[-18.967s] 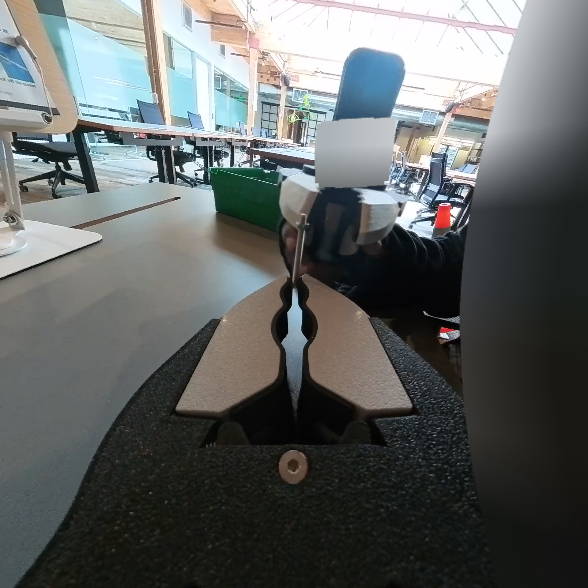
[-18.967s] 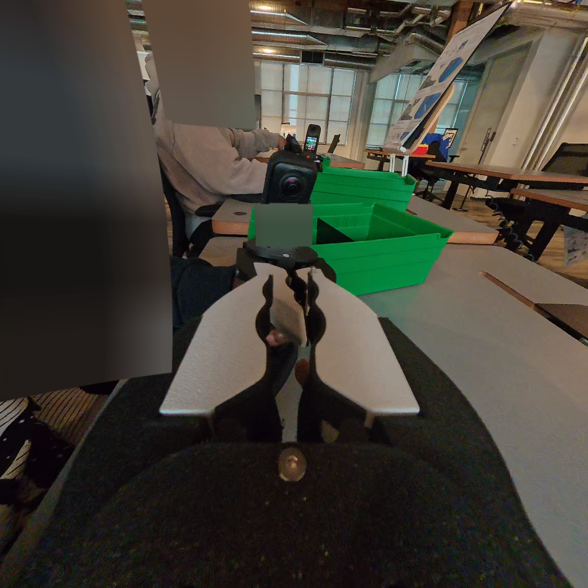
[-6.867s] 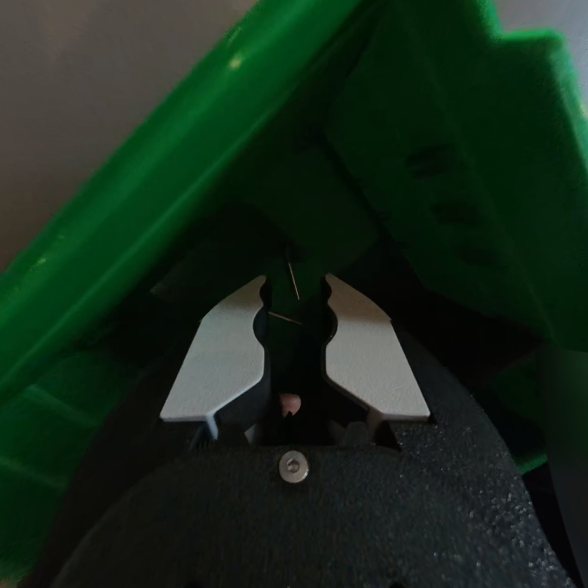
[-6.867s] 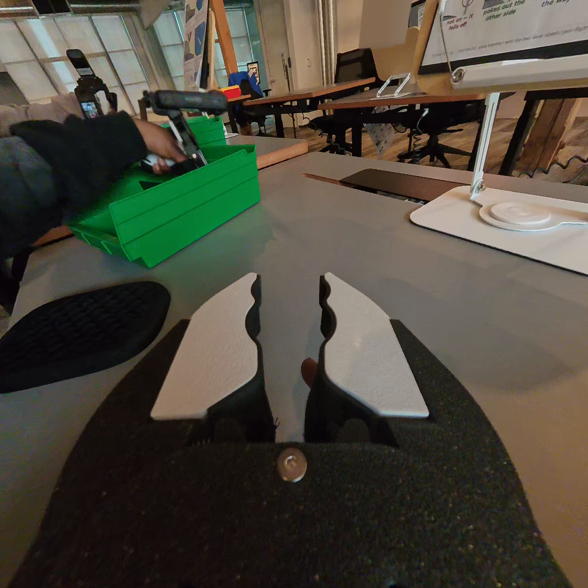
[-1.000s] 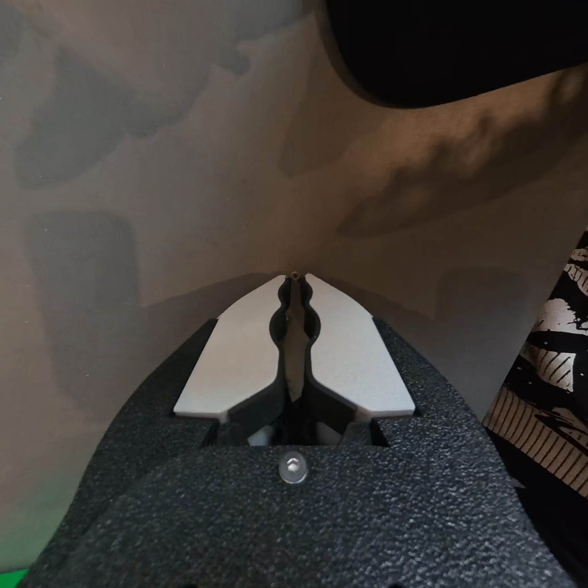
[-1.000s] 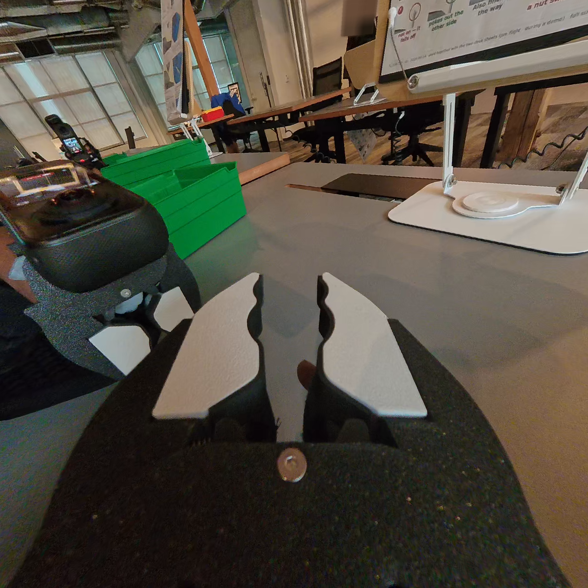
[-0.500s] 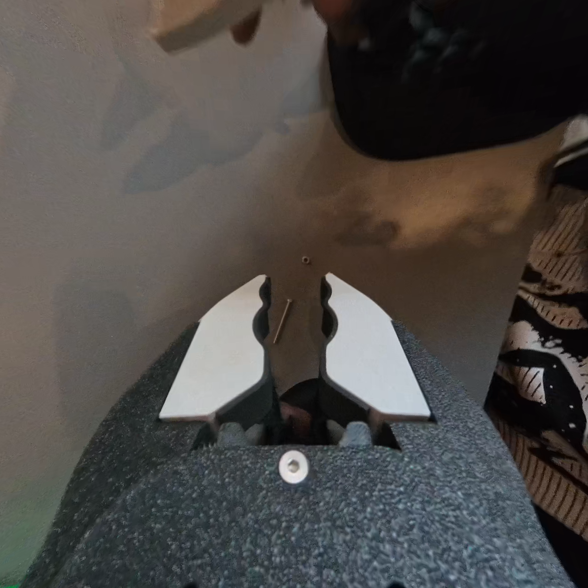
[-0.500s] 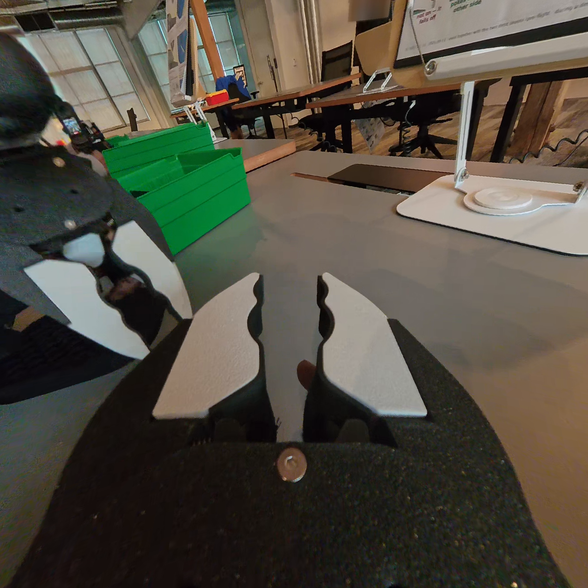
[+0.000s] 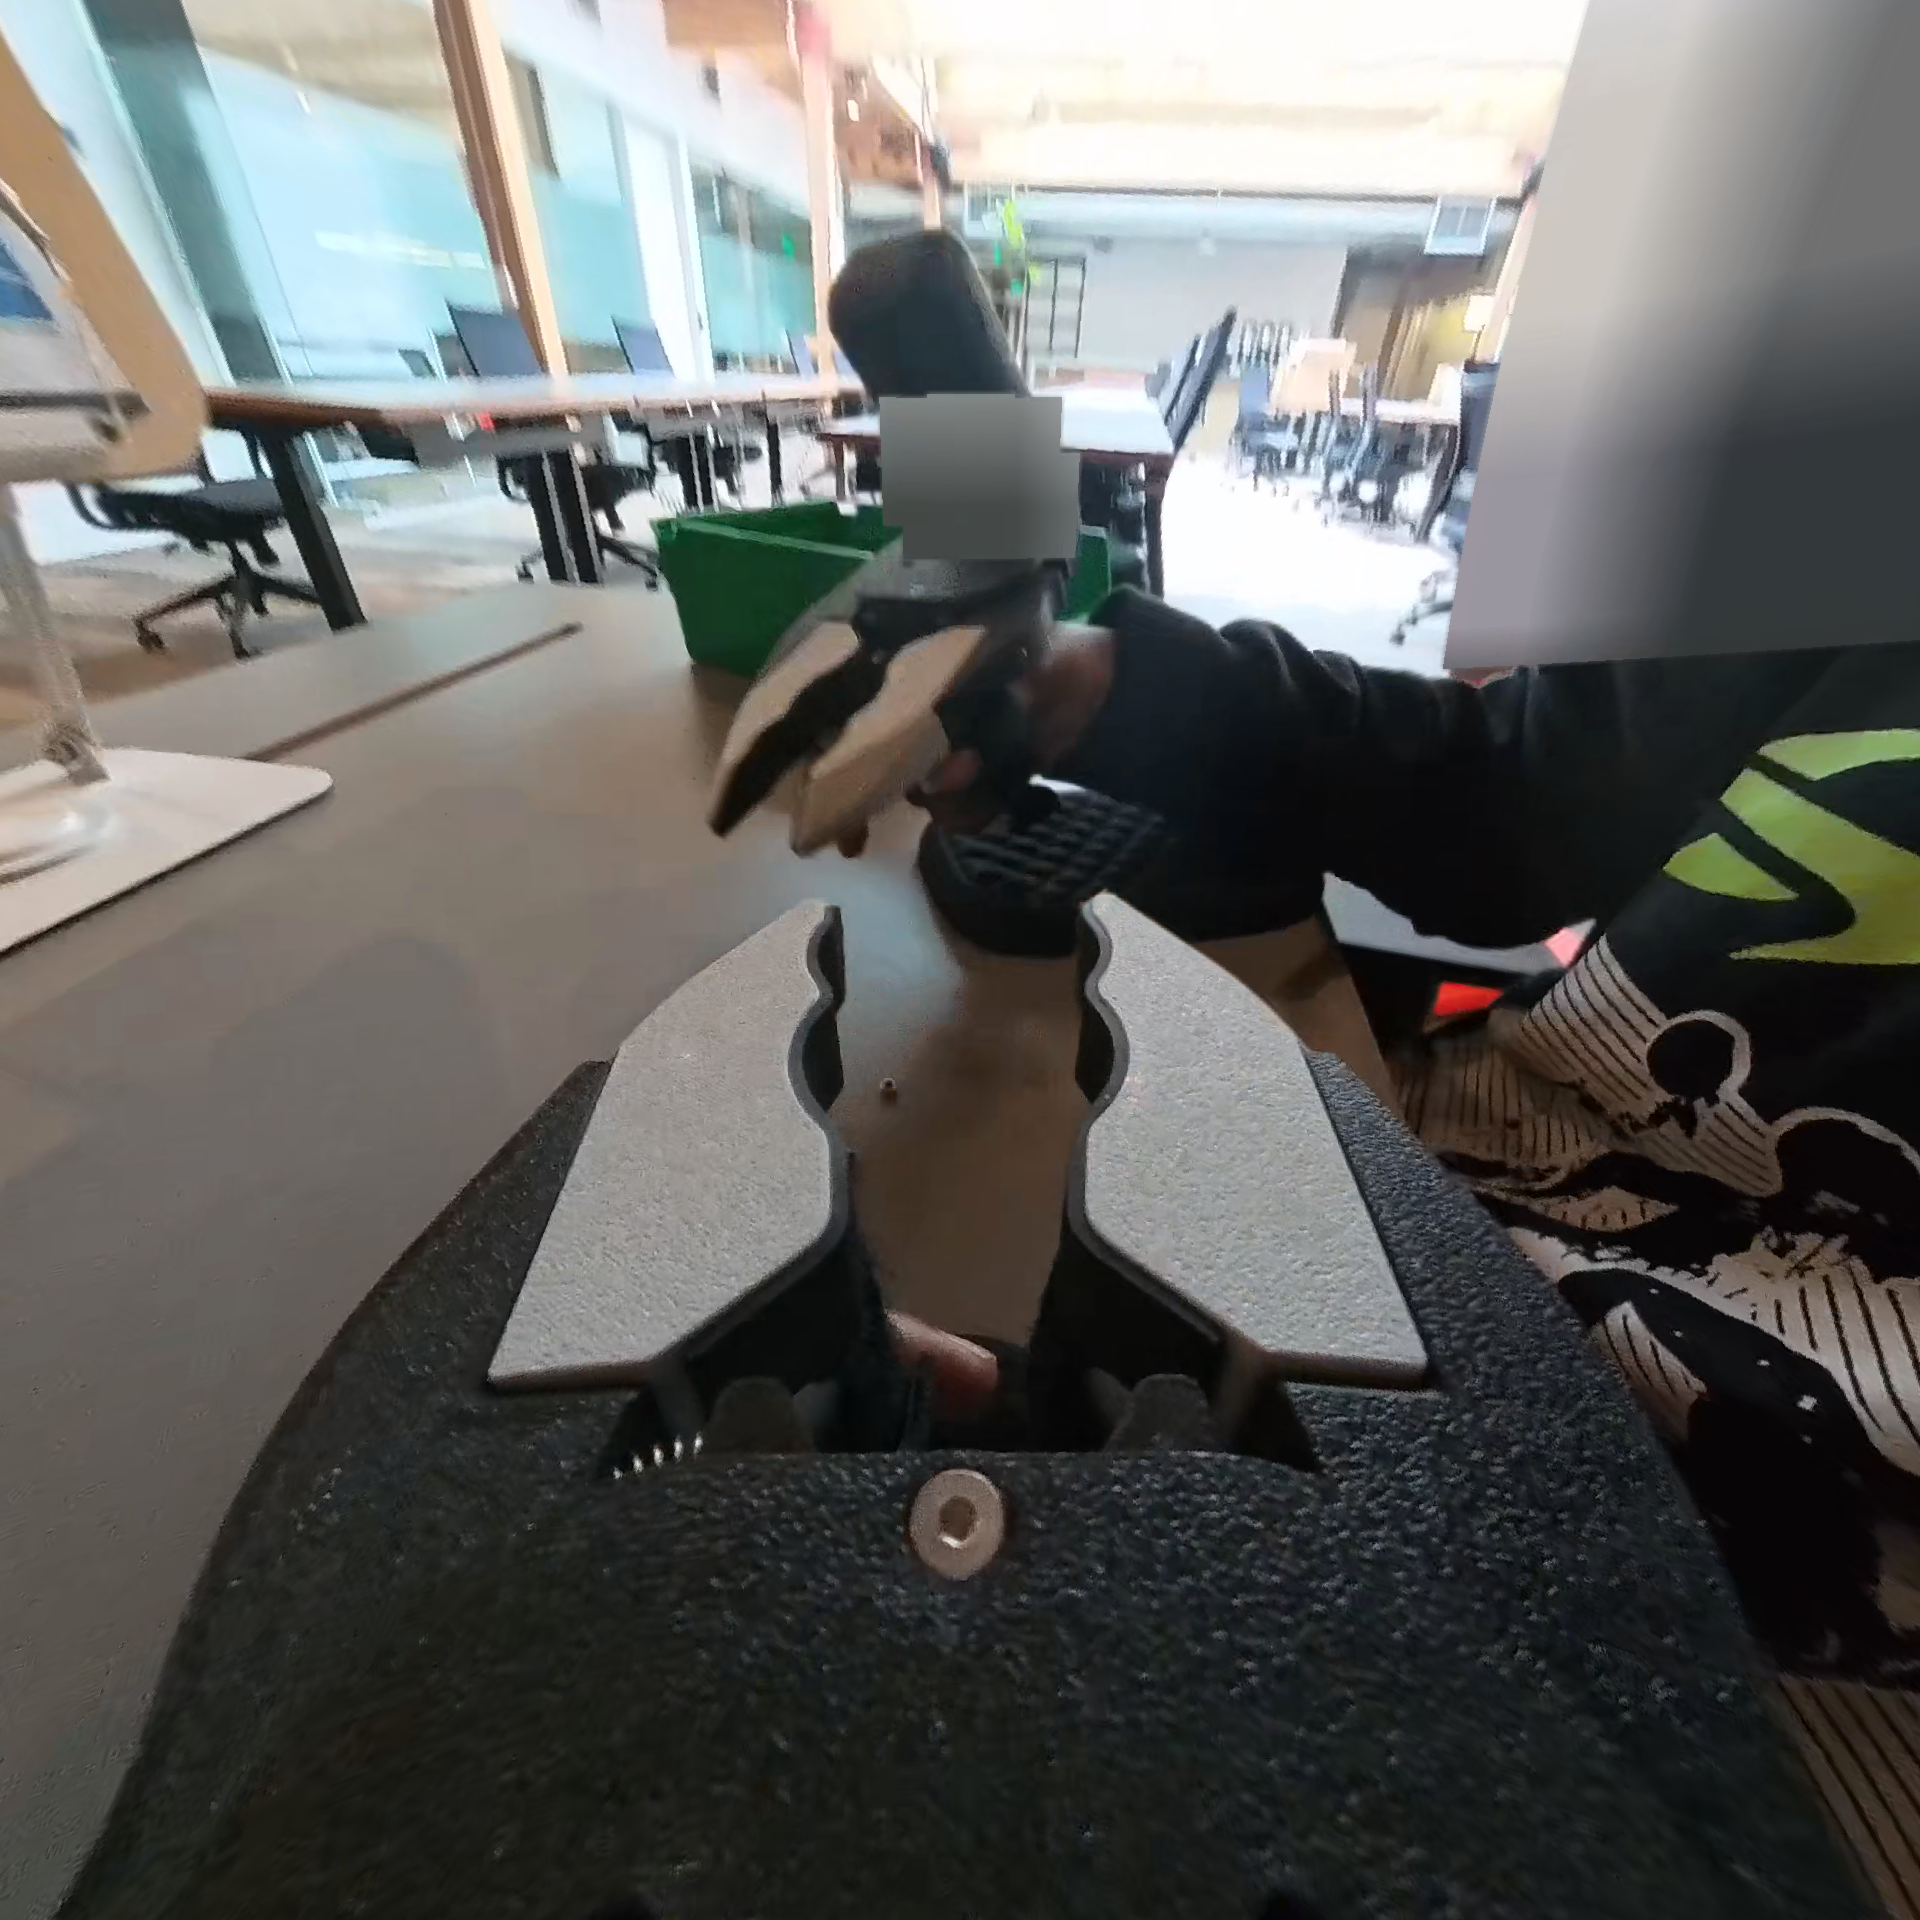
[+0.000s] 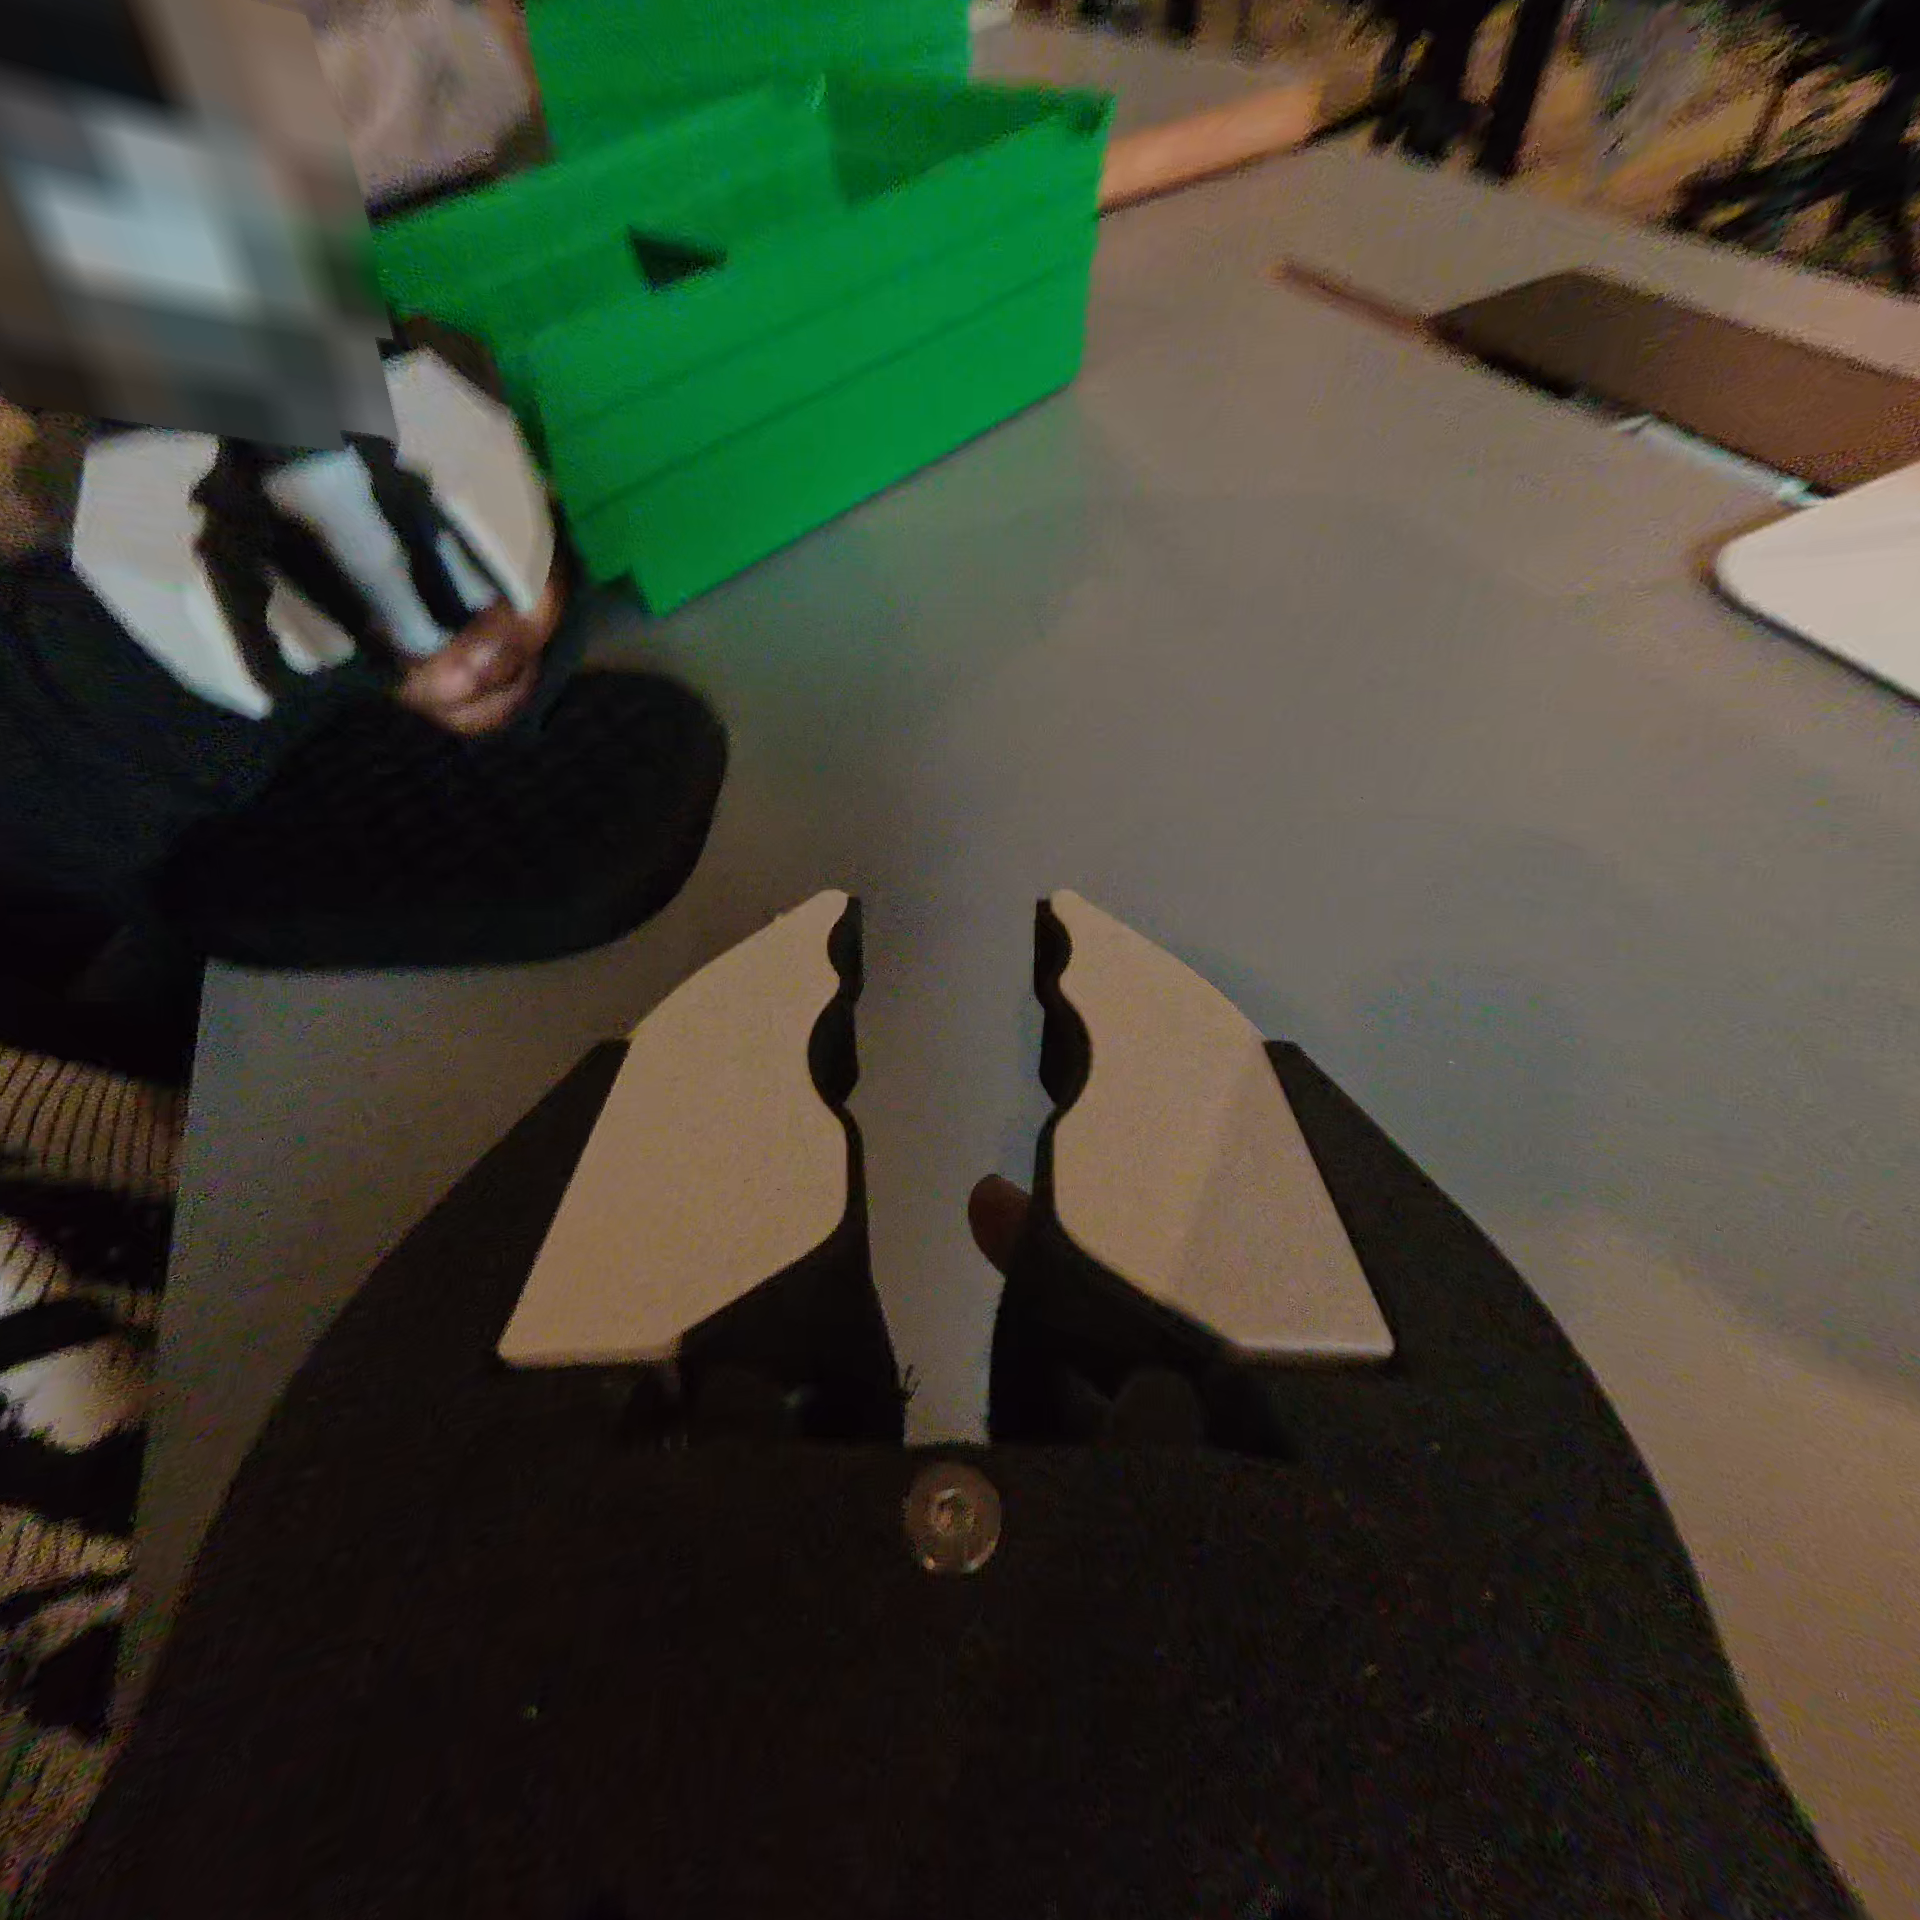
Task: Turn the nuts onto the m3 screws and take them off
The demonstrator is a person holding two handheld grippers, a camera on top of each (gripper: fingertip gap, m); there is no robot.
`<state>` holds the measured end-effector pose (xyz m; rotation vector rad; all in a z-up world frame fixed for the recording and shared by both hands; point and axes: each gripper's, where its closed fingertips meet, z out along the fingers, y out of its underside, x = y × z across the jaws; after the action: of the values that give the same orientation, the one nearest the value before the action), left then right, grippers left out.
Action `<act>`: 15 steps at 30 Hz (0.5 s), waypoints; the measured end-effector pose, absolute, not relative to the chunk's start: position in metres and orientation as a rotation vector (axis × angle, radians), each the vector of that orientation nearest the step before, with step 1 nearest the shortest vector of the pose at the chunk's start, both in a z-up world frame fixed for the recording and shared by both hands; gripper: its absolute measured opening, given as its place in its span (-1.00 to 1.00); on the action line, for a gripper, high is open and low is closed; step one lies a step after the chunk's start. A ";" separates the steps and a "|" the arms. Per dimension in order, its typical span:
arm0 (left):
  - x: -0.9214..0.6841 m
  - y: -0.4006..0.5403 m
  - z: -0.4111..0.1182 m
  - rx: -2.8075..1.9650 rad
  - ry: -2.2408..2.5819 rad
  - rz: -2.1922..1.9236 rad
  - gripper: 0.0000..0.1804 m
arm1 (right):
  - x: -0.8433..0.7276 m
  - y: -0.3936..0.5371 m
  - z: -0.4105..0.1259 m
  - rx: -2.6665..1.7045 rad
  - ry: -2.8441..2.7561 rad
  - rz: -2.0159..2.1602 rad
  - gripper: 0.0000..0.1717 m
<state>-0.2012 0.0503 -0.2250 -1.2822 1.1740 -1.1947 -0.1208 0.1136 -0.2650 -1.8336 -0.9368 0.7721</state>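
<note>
On the grey table (image 9: pixel 312 1039), with the green bin (image 10: pixel 831 343) at the far side, both grippers are empty. The left gripper (image 9: pixel 961 920) stands wide open above the nut (image 9: pixel 887 1088), which lies loose between its fingers. The right gripper (image 10: pixel 948 904) hovers open. No screw is visible. A pickup seems next: lower and close on the nut.

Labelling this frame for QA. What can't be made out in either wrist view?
- Screw: not visible in either view; only a tiny nut lies on the table, too small for detail.
- Right gripper, left view: blurred, fingertip detail unclear.
- Green bin: contents hidden by its walls, blurred.
</note>
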 end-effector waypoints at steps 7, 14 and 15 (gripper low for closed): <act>-0.212 0.052 -0.217 -1.220 1.091 -1.232 -0.55 | -0.146 0.089 -0.293 -1.989 -1.385 0.549 -0.63; -0.219 0.051 -0.211 -1.183 1.048 -1.254 -0.58 | -0.163 0.092 -0.312 -2.040 -1.572 0.448 -0.62; -0.219 0.051 -0.211 -1.182 1.047 -1.257 -0.59 | -0.164 0.093 -0.315 -2.046 -1.589 0.441 -0.62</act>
<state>-0.2194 0.0510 -0.2112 -1.1820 1.0465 -1.2572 -0.1639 0.0925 -0.3147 -2.0458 -1.5889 0.4414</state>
